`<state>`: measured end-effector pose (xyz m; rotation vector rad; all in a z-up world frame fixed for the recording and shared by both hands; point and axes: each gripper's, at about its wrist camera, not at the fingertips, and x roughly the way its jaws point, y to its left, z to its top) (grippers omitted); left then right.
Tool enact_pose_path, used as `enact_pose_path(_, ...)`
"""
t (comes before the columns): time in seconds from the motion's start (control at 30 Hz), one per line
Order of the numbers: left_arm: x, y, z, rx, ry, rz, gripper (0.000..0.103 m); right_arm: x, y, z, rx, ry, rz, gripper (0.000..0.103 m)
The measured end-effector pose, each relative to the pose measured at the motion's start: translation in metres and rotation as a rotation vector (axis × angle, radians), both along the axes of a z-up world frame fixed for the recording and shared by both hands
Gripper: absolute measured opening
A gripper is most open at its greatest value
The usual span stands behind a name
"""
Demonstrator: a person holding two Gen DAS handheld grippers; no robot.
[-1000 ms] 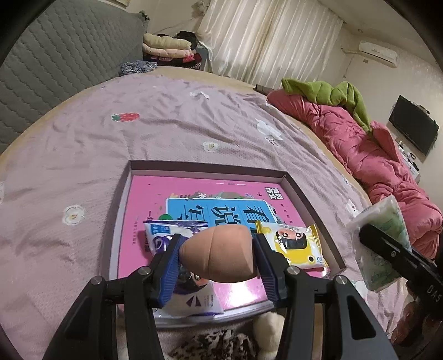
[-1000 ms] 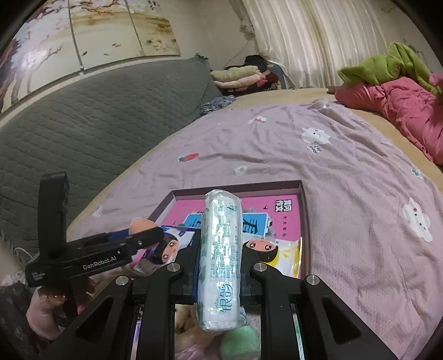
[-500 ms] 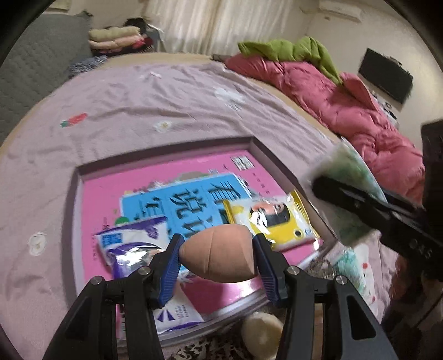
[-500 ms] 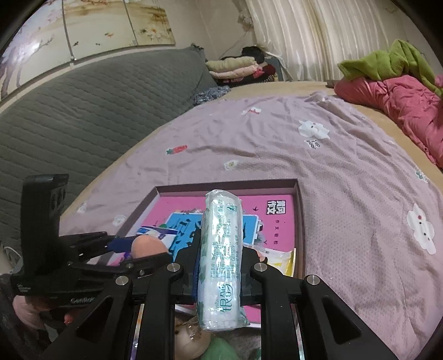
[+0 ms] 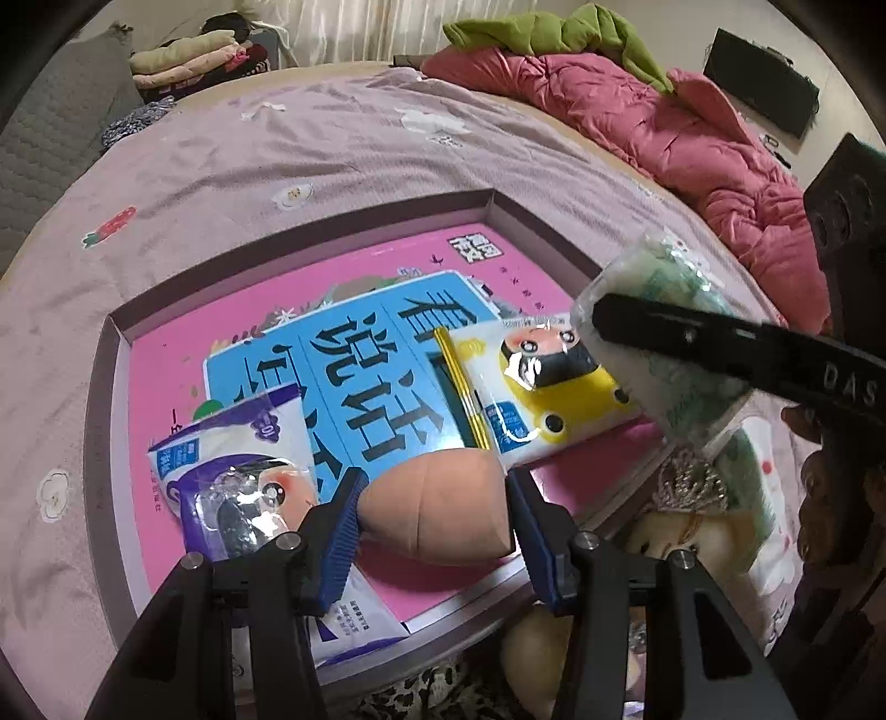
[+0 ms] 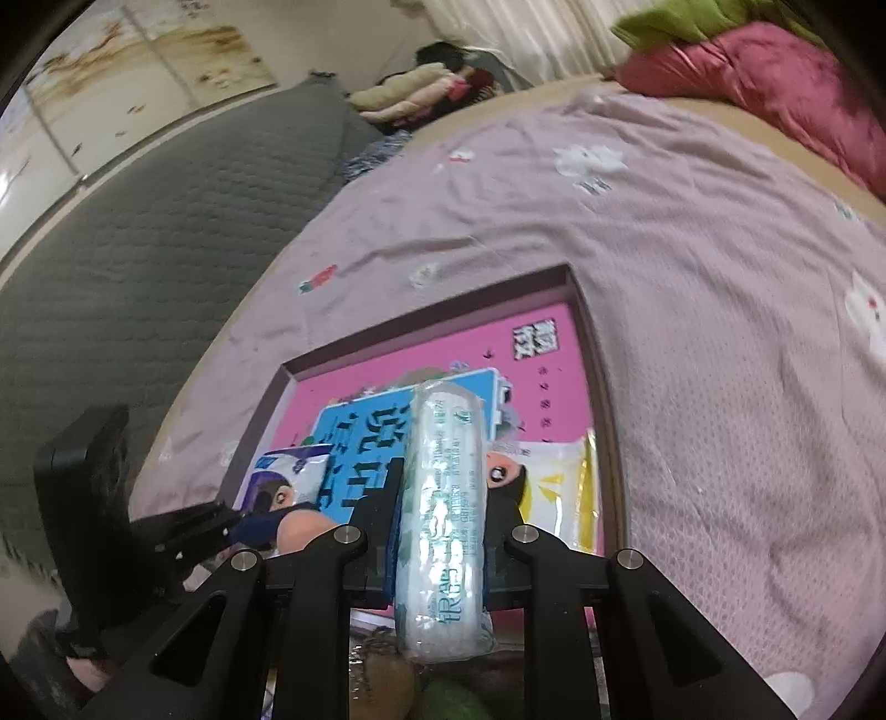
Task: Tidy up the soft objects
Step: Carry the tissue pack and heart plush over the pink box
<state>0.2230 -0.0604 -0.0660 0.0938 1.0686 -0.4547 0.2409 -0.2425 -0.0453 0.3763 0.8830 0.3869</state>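
Observation:
My left gripper is shut on a peach egg-shaped sponge, squeezed between its blue pads just above the near edge of a shallow tray. Inside the tray lie a pink-and-blue book cover, a purple-white wipes pack and a yellow cartoon pack. My right gripper is shut on a green-white tissue pack held edge-up over the tray's near right part. That tissue pack also shows at the right of the left wrist view. The sponge peeks out low and left in the right wrist view.
The tray rests on a lilac bedspread. A pink quilt and green blanket lie at the far right, folded clothes at the far end, a grey padded headboard to the left. Plush toys crowd the tray's near side.
Both grippers have sunk closer to the tray and rolled. The right gripper with its tissue pack has come in over the tray's right side, nearer the left one. Both grips are unchanged.

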Motion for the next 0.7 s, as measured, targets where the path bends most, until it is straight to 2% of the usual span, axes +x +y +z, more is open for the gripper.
enact_pose_path(0.4, -0.003, -0.003, -0.004, 0.026, 0.004, -0.007, 0.052, 0.004, -0.008, -0.011, -0.075, 0.05, -0.066, 0.028)
enact_pose_path(0.5, -0.002, -0.003, -0.003, 0.029, 0.003, -0.009, 0.052, 0.003, -0.008, -0.006, -0.165, 0.033, -0.077, 0.033)
enact_pose_path(0.57, -0.002, -0.002, -0.004, 0.029, 0.005, -0.01, 0.052, 0.0, -0.004, 0.001, -0.268, -0.003, -0.072, 0.039)
enact_pose_path(0.7, -0.002, -0.002, -0.003, 0.029, 0.006, -0.011, 0.052, -0.002, 0.001, 0.007, -0.344, -0.038, -0.047, 0.049)
